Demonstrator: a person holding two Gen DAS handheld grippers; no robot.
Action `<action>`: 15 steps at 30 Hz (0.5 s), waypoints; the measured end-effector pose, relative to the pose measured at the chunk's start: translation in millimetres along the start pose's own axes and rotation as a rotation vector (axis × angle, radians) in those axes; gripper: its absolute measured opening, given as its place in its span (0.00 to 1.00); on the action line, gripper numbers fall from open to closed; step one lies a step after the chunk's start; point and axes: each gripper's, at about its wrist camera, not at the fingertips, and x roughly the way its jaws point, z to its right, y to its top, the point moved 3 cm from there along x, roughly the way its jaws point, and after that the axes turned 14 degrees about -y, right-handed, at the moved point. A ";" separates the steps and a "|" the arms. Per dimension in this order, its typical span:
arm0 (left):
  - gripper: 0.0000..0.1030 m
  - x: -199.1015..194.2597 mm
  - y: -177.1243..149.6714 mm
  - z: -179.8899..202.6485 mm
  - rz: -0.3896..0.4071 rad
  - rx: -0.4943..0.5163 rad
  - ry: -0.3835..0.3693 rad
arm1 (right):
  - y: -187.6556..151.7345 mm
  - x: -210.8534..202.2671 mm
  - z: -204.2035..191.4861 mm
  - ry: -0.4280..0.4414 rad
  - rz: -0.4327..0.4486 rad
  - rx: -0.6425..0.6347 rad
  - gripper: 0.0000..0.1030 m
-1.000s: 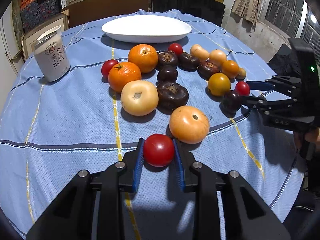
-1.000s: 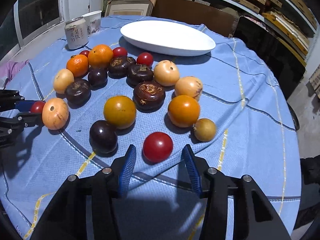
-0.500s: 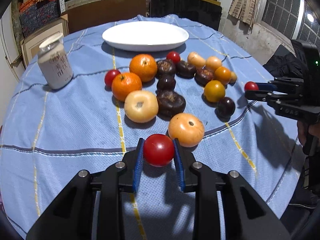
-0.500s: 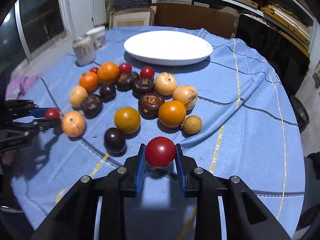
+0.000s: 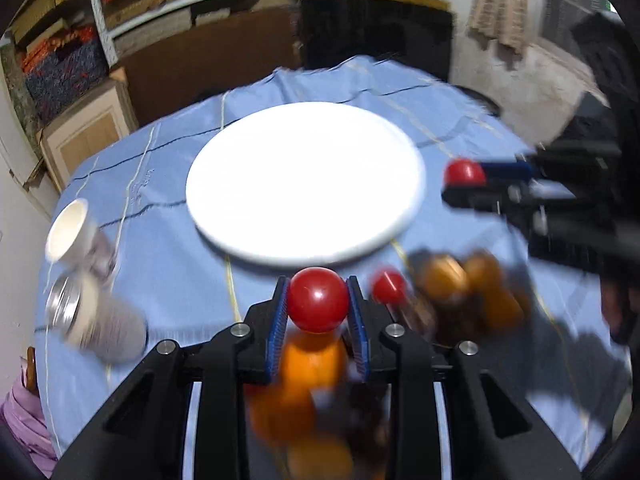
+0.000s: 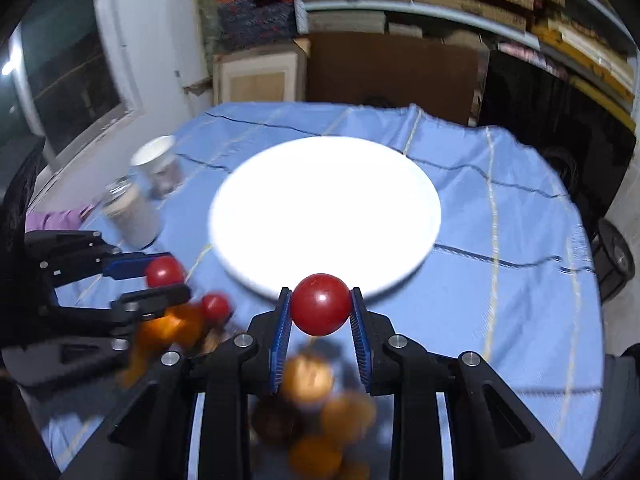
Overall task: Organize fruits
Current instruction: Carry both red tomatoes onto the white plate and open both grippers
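Observation:
My left gripper is shut on a red tomato and holds it in the air just short of the near rim of the white plate. My right gripper is shut on another red tomato, also raised at the near rim of the plate. Each gripper shows in the other's view, the right gripper beside the plate's right edge, the left gripper by its left. The plate is bare. The remaining fruits lie blurred below and behind the grippers.
A drink can and a white paper cup stand on the blue tablecloth left of the plate. A small red tomato lies on the cloth near the plate. Boxes and shelves stand behind the table.
Both grippers rose and moved forward over the fruit pile toward the plate, each carrying its red tomato. The right gripper closed on its tomato a second ago.

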 end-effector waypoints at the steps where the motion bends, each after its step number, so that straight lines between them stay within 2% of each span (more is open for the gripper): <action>1: 0.27 20.2 17.9 -12.6 -0.021 -0.036 0.017 | 7.5 17.2 1.1 -0.001 -0.021 0.013 0.28; 6: 0.28 73.5 55.8 -46.0 -0.060 -0.120 0.030 | 25.4 68.6 1.6 -0.020 -0.068 0.029 0.29; 7: 0.31 81.7 61.6 -50.1 -0.067 -0.129 0.027 | 30.2 76.6 3.0 -0.038 -0.068 0.033 0.30; 8: 0.39 86.0 65.9 -52.9 -0.068 -0.135 0.046 | 31.7 80.1 4.4 -0.044 -0.071 0.036 0.40; 9: 0.59 85.7 71.1 -56.4 -0.049 -0.142 0.093 | 34.2 81.6 6.4 -0.050 -0.068 0.045 0.47; 10: 0.70 80.9 73.2 -58.7 -0.015 -0.141 0.121 | 35.8 79.2 12.0 -0.060 -0.047 0.069 0.51; 11: 0.73 72.9 75.9 -59.1 0.023 -0.136 0.130 | 36.5 76.0 16.3 -0.050 -0.035 0.088 0.56; 13: 0.75 60.8 76.7 -54.7 0.045 -0.127 0.098 | 34.2 65.8 22.6 -0.036 -0.020 0.106 0.57; 15: 0.75 49.1 74.0 -49.1 0.051 -0.110 0.103 | 30.2 53.7 26.7 -0.044 -0.004 0.111 0.58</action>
